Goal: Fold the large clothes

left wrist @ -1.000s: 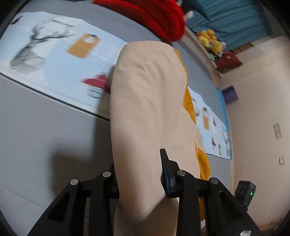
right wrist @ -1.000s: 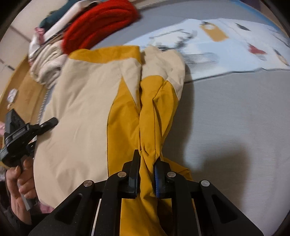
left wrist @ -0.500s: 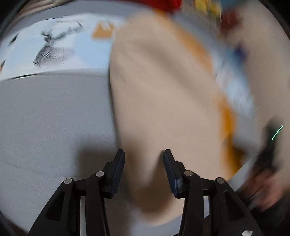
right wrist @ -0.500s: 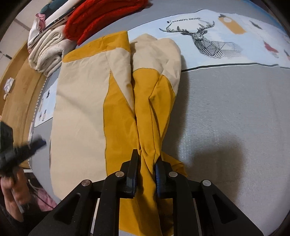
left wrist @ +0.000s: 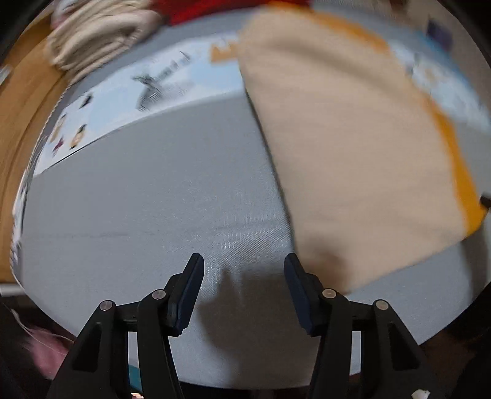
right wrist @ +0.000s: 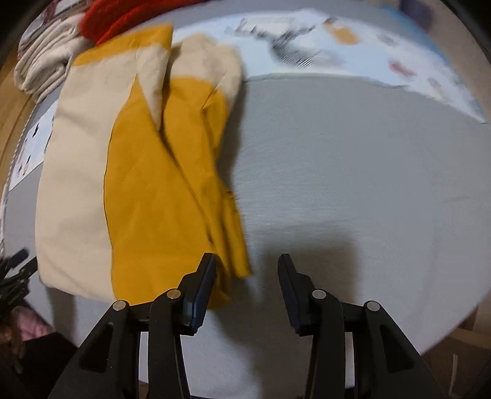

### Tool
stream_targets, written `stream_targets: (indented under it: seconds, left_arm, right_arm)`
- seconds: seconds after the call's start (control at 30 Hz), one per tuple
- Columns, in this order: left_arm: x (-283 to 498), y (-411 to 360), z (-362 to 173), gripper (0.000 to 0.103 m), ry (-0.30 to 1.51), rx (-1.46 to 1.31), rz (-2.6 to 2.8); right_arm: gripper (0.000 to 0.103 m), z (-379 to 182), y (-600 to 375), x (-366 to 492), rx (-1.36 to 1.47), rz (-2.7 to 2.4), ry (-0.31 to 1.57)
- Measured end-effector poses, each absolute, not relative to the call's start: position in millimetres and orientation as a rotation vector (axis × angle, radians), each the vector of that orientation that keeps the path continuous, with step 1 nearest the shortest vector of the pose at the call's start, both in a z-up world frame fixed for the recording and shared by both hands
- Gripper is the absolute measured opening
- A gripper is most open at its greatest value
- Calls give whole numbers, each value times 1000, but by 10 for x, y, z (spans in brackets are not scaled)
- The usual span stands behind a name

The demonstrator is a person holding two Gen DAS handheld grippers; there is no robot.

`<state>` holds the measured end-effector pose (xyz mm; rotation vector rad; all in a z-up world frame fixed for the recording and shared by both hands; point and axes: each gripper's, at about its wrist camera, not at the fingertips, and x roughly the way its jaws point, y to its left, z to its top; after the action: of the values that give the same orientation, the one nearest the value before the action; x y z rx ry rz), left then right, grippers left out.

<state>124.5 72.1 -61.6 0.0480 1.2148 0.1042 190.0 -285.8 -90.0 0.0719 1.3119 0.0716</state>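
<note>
A beige and mustard-yellow garment (right wrist: 138, 165) lies folded lengthwise on the grey bed cover (right wrist: 353, 184), with its yellow sleeves laid on top. In the left wrist view the garment (left wrist: 353, 147) lies to the right, beige side showing. My left gripper (left wrist: 244, 270) is open and empty over bare grey cover, just left of the garment's near corner. My right gripper (right wrist: 247, 270) is open and empty, with its left finger beside the yellow sleeve end. Both views are blurred by motion.
A red knit (right wrist: 122, 18) and folded beige clothes (right wrist: 43, 61) are stacked at the far left. A pale printed strip with a deer drawing (right wrist: 337, 52) runs across the far side. A wooden floor (left wrist: 18, 122) lies past the bed's left edge.
Both grippers have opened and let go of the garment. The left one swung left off the beige edge; the right one drew back and right from the yellow sleeve, which now lies flat.
</note>
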Motion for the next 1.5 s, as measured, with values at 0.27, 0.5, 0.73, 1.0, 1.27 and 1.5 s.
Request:
stream_targets:
  seconds: [0.27,0.5,0.73,1.0,1.27,1.5]
  left_arm:
    - [193,335,166,99,802,-54,125]
    - [-237,8,319,99,785,-129,122]
    - [-412,-135,248,102,818,-140,126]
    - [-280,-131,142,102,837,-180,129]
    - [-247,-175,106,102,855,-175,123]
    - [-255,-274,109,102,844,-140,115]
  right_arm:
    - [77,229,-2835,798,25,92,815]
    - [84,500,-2638,54,-44,122,728]
    - [88,503,-2548,-197,-14,131,759]
    - [88,262,-2280,-127,-47,174,793]
    - [88,277,-2152,-133,-54,214,782]
    - [88,297,-2153,-141,-56,213,777]
